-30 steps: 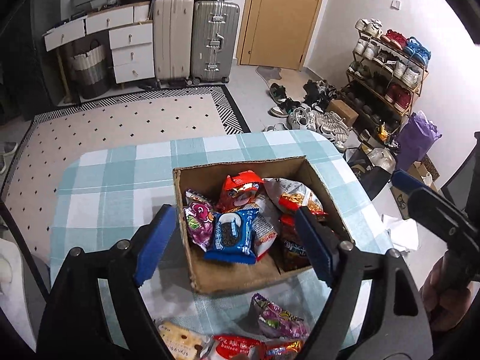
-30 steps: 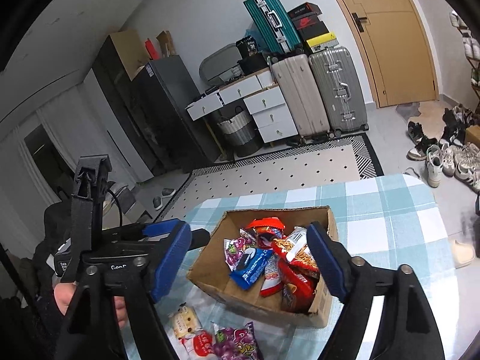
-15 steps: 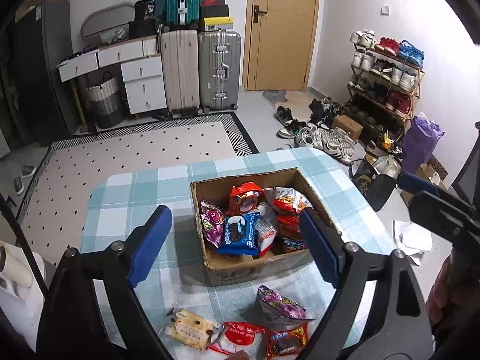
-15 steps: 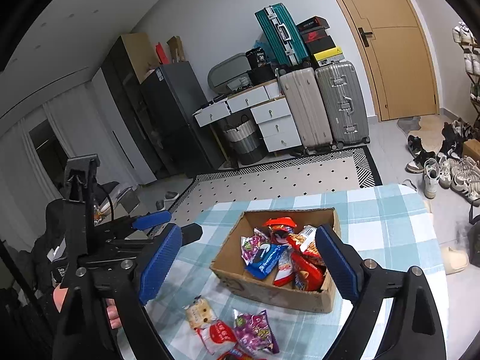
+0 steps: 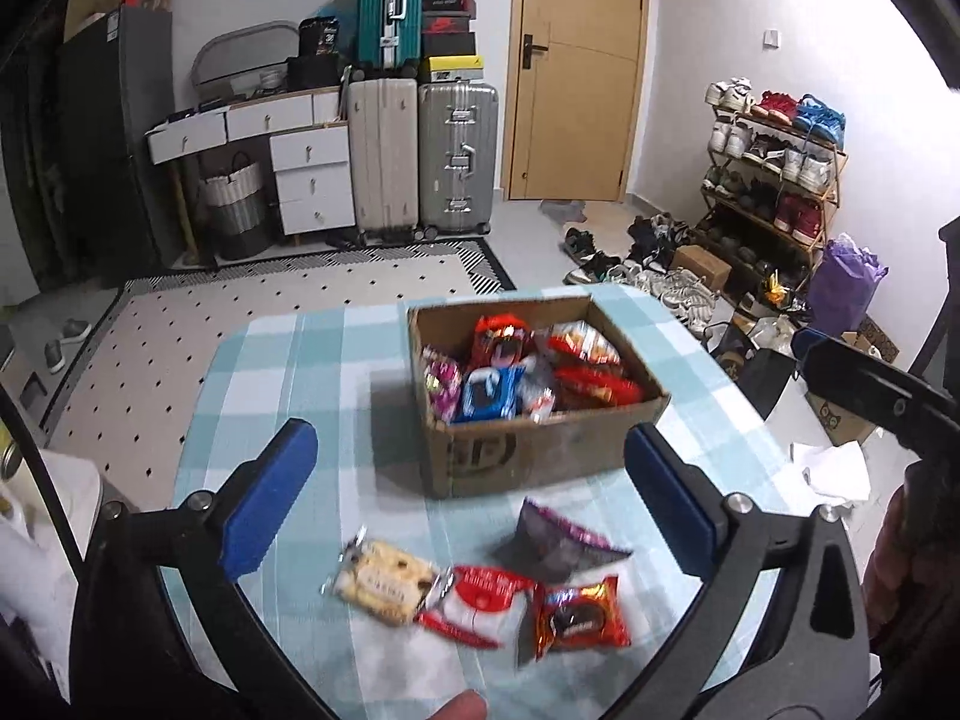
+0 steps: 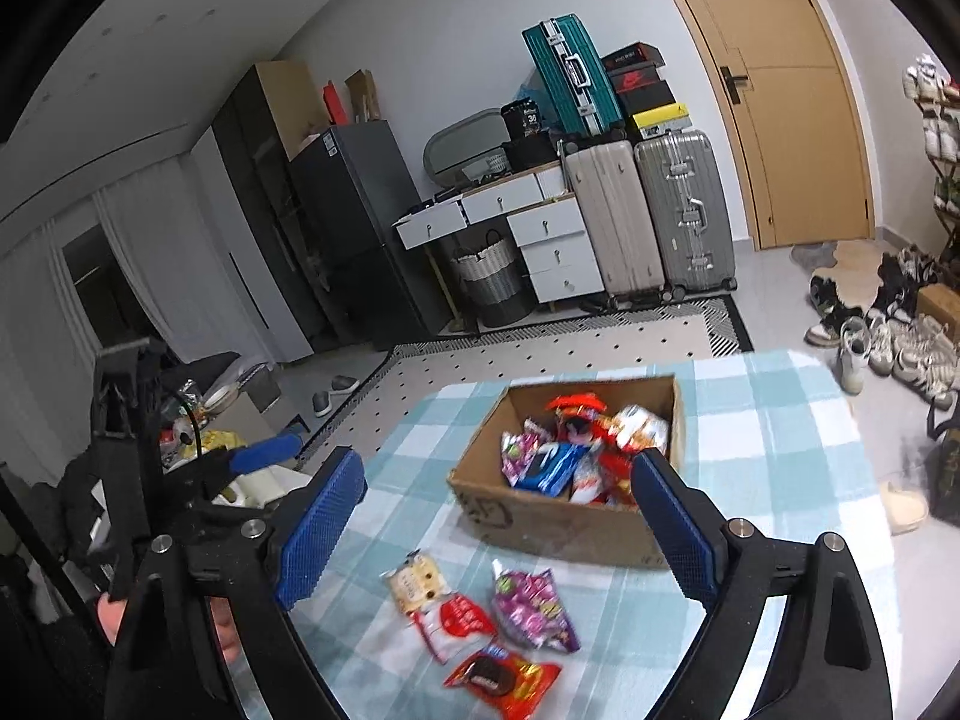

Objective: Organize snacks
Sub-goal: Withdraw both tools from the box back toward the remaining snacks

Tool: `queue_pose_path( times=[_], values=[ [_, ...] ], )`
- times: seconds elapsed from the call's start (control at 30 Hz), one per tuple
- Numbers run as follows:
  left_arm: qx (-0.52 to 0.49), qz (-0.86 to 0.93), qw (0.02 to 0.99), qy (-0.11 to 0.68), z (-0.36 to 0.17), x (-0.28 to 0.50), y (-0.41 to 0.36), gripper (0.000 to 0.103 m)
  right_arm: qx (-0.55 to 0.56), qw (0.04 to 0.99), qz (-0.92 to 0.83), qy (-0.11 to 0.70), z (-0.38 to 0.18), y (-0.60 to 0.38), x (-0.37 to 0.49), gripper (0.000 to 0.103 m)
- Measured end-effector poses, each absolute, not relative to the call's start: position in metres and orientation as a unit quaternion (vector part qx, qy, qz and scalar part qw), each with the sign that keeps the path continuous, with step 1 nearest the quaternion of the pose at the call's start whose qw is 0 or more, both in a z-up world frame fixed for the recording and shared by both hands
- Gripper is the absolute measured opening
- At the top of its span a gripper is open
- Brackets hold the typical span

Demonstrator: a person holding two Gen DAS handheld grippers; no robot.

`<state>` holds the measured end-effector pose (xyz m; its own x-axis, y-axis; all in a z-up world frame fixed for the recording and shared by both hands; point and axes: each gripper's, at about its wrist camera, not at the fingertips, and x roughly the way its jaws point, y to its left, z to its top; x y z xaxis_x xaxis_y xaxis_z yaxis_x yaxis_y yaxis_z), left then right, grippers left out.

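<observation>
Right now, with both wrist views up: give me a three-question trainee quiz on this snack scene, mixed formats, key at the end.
1. How many snack packets lie on the tablecloth outside the cardboard box?
2. True or false: the left gripper is clamped on a packet.
3. Multiple choice: the purple packet lies
A. inside the box
B. on the cloth, between the box and the red chocolate-biscuit packet
C. on the floor

Key:
1. Four: the pale biscuit packet, the red-and-white packet, the purple packet and the red chocolate-biscuit packet.
2. False: its fingers are opening with nothing between them.
3. B
</observation>
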<state>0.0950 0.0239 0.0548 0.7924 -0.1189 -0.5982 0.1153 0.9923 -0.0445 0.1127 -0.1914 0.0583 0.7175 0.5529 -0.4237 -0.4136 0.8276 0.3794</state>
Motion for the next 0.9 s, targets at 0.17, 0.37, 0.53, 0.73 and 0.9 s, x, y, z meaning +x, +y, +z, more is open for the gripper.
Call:
queue_pose_path(
  times=[0.17, 0.37, 0.53, 0.73, 0.9],
  values=[
    [-0.023, -0.056, 0.944, 0.324, 0.039, 0.077, 0.031, 0.102, 0.125, 0.916, 0.265, 0.274, 0.042, -0.187, 0.097, 0.092],
    [-0.032, -0.053, 0.941, 0.333, 0.019, 0.068, 0.034, 0.102, 0.118, 0.913, 0.266, 0.285, 0.020, -0.180, 0.087, 0.092],
    [-0.053, -0.055, 0.935, 0.347, -0.001, 0.067, 0.038, 0.102, 0.102, 0.913, 0.269, 0.290, 0.003, -0.173, 0.078, 0.092],
    [-0.061, -0.055, 0.926, 0.369, -0.036, 0.069, 0.039, 0.102, 0.095, 0.906, 0.278, 0.304, -0.025, -0.165, 0.074, 0.092],
    [-0.076, -0.049, 0.920, 0.382, -0.059, 0.072, 0.048, 0.102, 0.095, 0.901, 0.277, 0.321, -0.047, -0.157, 0.075, 0.092]
  ],
)
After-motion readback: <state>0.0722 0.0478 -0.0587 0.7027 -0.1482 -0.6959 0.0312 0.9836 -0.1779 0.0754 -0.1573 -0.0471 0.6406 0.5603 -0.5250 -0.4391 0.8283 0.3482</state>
